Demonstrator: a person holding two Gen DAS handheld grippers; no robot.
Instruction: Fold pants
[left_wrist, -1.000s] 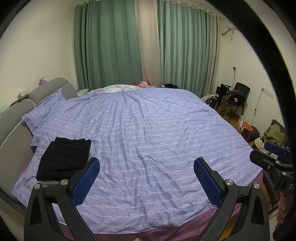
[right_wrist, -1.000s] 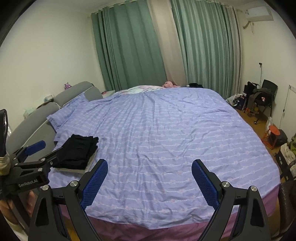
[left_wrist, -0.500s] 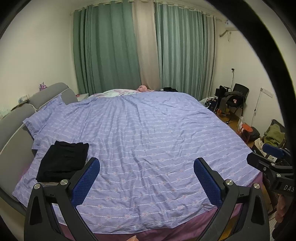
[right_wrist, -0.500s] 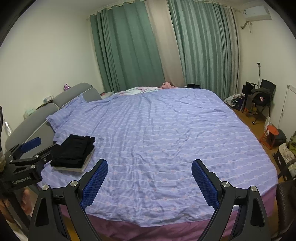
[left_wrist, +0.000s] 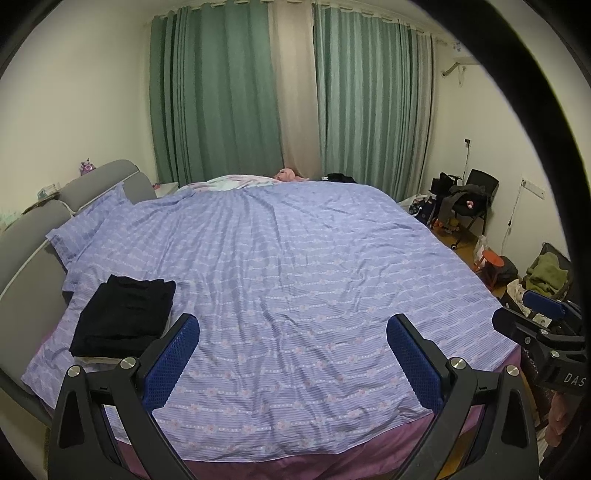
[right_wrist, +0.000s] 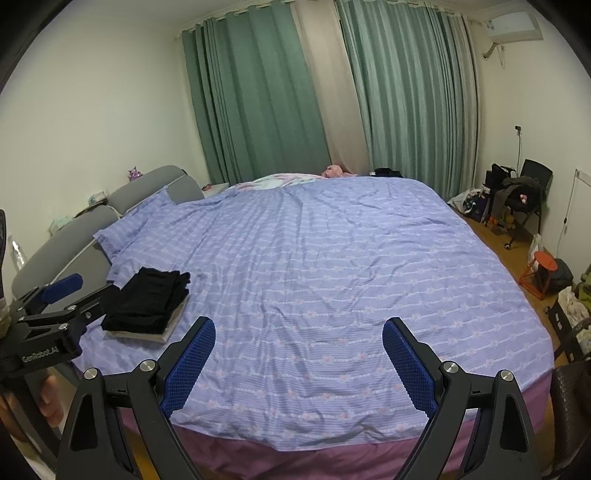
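- The black pants (left_wrist: 125, 315) are already folded into a neat rectangle, sitting on the left side of the bed near the grey headboard (left_wrist: 33, 236). In the right wrist view the pants (right_wrist: 147, 301) look like they're lying on top of another pale folded piece (right_wrist: 155, 334).
- Left claw (left_wrist: 291, 354) is spread wide, blue pads far apart, holding nothing, hanging over the near edge of the bed. The pants are just beyond its left finger.
- Right claw (right_wrist: 298, 356) is the same deal: wide open, nothing between the pads, over the foot edge, well apart from the pants.
- Each claw shows up at the edge of the other's camera, off to the side of the bed.
- The purple patterned bedspread (left_wrist: 295, 258) is a bit wrinkled, and a pinkish sheet (right_wrist: 332, 458) peeks out underneath.
- Green curtains (left_wrist: 229, 92) are at the back, a black chair (right_wrist: 524, 195) piled with stuff is in the corner, and a red stool (right_wrist: 541, 273) stands on the floor.
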